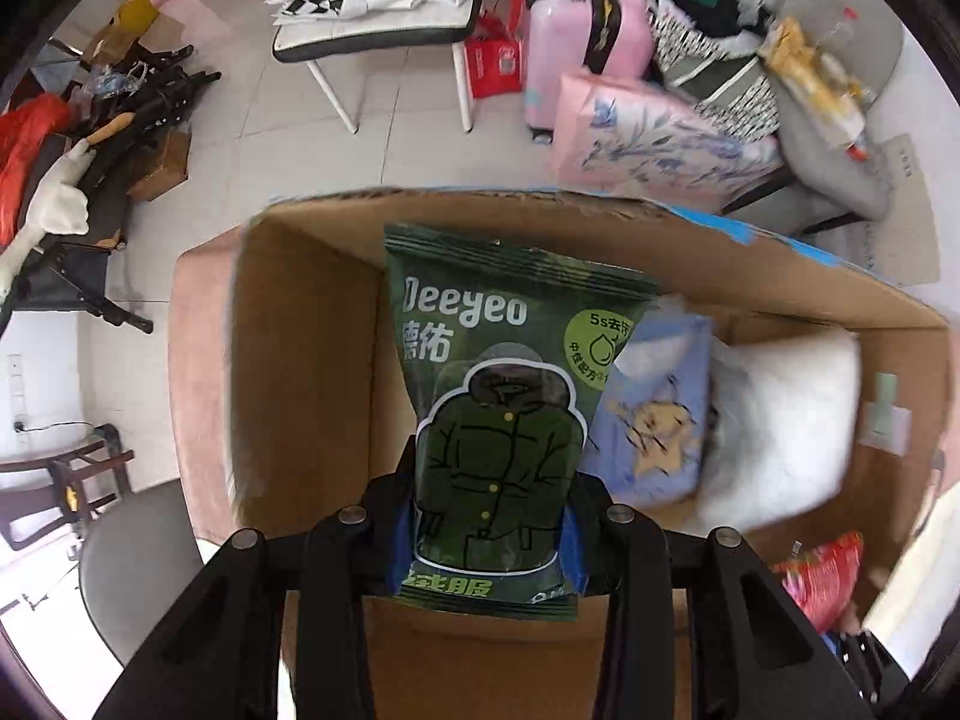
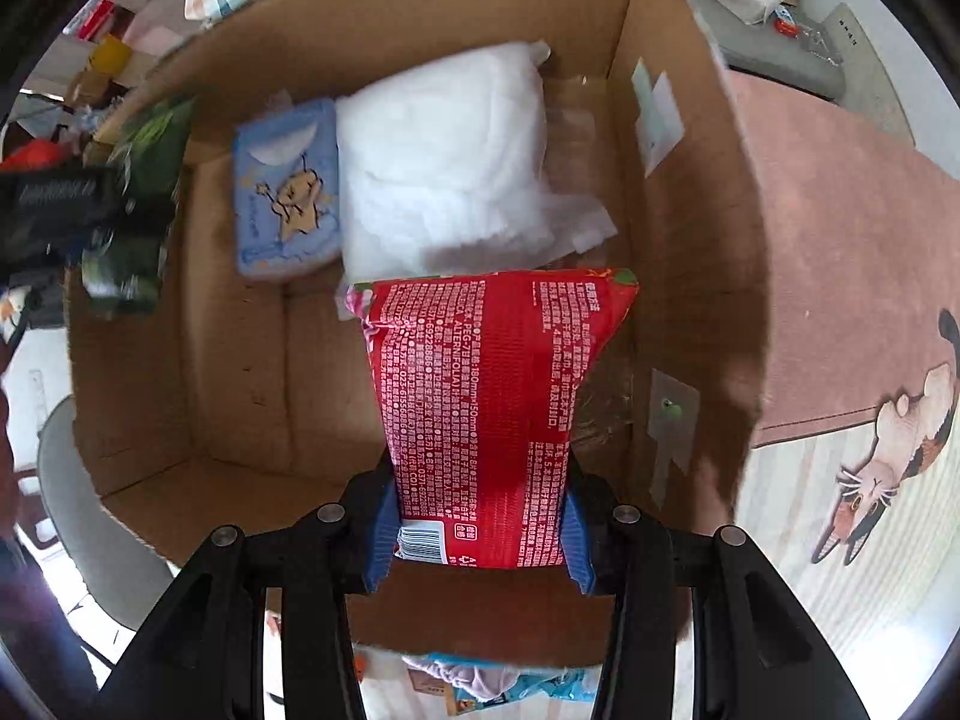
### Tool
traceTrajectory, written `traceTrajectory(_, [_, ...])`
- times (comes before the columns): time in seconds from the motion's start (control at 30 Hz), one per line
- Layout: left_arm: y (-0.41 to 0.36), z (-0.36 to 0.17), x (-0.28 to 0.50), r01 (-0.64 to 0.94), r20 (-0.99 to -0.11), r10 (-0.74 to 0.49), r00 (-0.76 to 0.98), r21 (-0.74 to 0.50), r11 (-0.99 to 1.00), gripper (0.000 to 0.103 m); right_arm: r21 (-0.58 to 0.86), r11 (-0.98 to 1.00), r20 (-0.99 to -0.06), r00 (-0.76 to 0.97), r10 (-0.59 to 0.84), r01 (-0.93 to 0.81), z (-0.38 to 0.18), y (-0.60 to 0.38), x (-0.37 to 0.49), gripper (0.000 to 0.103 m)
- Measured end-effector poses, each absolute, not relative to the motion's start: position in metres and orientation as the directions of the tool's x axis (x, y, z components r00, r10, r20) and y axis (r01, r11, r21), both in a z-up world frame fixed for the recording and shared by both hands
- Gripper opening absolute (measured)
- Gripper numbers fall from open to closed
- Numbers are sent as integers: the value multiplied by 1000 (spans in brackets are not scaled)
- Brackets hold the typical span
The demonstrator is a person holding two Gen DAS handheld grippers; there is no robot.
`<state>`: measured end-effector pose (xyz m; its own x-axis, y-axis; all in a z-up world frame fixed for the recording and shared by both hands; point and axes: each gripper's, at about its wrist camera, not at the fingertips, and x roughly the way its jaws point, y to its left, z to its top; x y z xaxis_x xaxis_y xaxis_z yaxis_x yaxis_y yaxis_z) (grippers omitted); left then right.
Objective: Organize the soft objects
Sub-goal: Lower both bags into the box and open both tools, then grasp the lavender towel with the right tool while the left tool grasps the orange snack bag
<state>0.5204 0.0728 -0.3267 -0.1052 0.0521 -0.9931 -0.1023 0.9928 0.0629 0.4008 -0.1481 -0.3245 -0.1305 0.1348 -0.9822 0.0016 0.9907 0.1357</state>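
Both grippers hang over the open brown cardboard box [image 2: 678, 192]: the left gripper [image 1: 486, 546] clamps a dark green soft wipes packet [image 1: 504, 396], the right gripper [image 2: 480, 525] a red printed soft pack [image 2: 486, 396]. Judging by the bare floor, lower each flat beside the blue cartoon tissue pack [image 2: 285, 186] and white padded bundle [image 2: 444, 150] before the fingers let go.

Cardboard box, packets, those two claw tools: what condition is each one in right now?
cardboard box: open, partly filled.
green packet: gripped, held over the box.
red packet: gripped, held over the box.
blue packet: lying inside the box.
white padded bundle: lying inside, beside the blue packet.
left gripper: shut.
right gripper: shut.
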Motion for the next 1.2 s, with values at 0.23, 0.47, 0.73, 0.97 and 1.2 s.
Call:
traceTrajectory(0.23, [73,-360,536,-90,-981,77,-177,94,991,35,127,992,-977,-172,123,-12,-346,-136,404,47])
traceTrajectory(0.47, [81,-342,541,-116,-984,21,-174,42,992,40,140,990,-971,-200,133,-17,-358,-126,424,71])
traceTrajectory(0.73, [83,-254,505,-72,-999,-22,39,-25,997,98,99,994,-989,-115,92,-51,-297,-115,430,103])
traceTrajectory(0.97, [77,-190,443,-48,-982,-9,187,-18,999,103,55,995,-997,57,60,-81,-232,-119,413,103])
traceTrajectory(1.2, [75,-163,395,-77,-969,13,247,-6,997,103,85,991,-989,109,96,-106,-190,-119,389,103])
